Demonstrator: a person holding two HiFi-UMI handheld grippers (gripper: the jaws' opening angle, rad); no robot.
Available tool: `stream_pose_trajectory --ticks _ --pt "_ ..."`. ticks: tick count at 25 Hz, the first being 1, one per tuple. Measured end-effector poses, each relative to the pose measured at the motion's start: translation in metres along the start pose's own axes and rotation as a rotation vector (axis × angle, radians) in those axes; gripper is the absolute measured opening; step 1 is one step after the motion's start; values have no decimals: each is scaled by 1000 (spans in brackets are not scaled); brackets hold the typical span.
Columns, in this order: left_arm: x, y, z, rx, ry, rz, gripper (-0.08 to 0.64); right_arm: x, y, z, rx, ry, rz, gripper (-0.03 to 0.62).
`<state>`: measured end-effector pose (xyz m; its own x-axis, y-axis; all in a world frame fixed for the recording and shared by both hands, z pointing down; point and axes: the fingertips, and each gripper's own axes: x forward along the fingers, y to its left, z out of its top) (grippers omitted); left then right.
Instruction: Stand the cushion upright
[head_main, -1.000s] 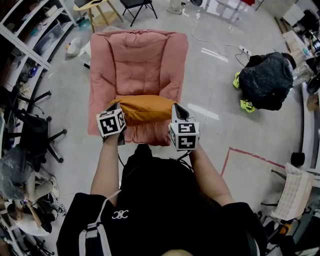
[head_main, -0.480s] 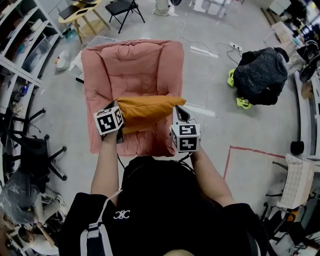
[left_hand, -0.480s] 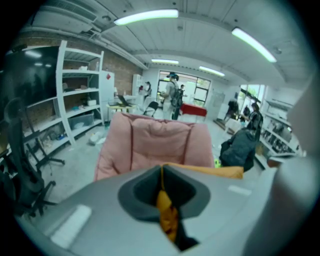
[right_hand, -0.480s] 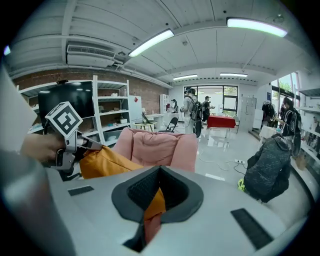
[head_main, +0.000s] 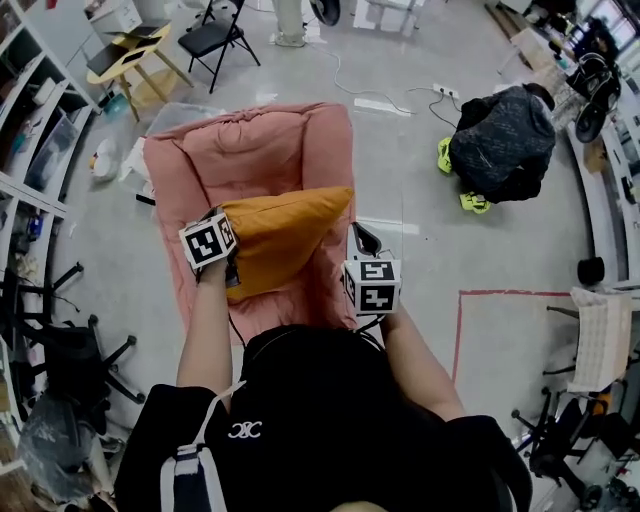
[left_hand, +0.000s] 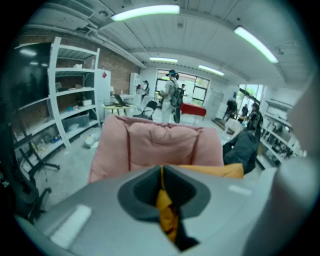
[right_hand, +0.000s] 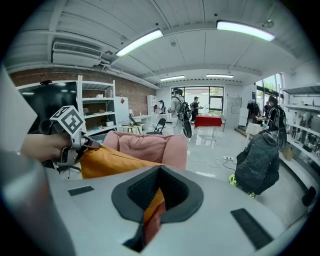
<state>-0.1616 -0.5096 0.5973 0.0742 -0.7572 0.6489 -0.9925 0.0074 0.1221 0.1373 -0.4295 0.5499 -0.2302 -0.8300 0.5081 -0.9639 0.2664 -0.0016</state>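
An orange cushion (head_main: 285, 235) hangs tilted over the seat of a pink floor chair (head_main: 250, 150), its broad face turned up in the head view. My left gripper (head_main: 232, 268) is shut on the cushion's left edge; orange fabric (left_hand: 165, 210) is pinched between its jaws. At the other side, my right gripper (head_main: 358, 236) is shut on the cushion's right corner, with orange cloth (right_hand: 152, 207) showing in its jaws. The right gripper view also shows the left gripper (right_hand: 96, 145) holding the cushion (right_hand: 110, 160) in front of the pink chair (right_hand: 150, 145).
A person in a dark jacket (head_main: 500, 140) crouches on the floor at the right. White shelves (head_main: 40, 120) line the left side, with an office chair (head_main: 60, 350) below them. A folding chair (head_main: 215, 35) stands behind the pink chair. Red tape (head_main: 500, 293) marks the floor.
The cushion lay level across the chair's front between both grippers; now it is tipped up and slanted. My left gripper has carried its end to the left and away from me.
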Motion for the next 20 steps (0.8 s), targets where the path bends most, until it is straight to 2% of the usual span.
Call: stream_pose_trajectory --ticks 8,12,16,20 --pt "51 17 32 -30 8 -21 24 10 -21 12 57 -23 -97 -3" --pt "60 16 57 50 -63 -10 45 11 -26 12 76 -18 -125 -3" --pt "55 12 74 153 -108 35 104 14 -26 9 84 -6 -135 -3" --pt "32 14 85 189 -157 44 103 21 -17 8 85 2 -132 -3"
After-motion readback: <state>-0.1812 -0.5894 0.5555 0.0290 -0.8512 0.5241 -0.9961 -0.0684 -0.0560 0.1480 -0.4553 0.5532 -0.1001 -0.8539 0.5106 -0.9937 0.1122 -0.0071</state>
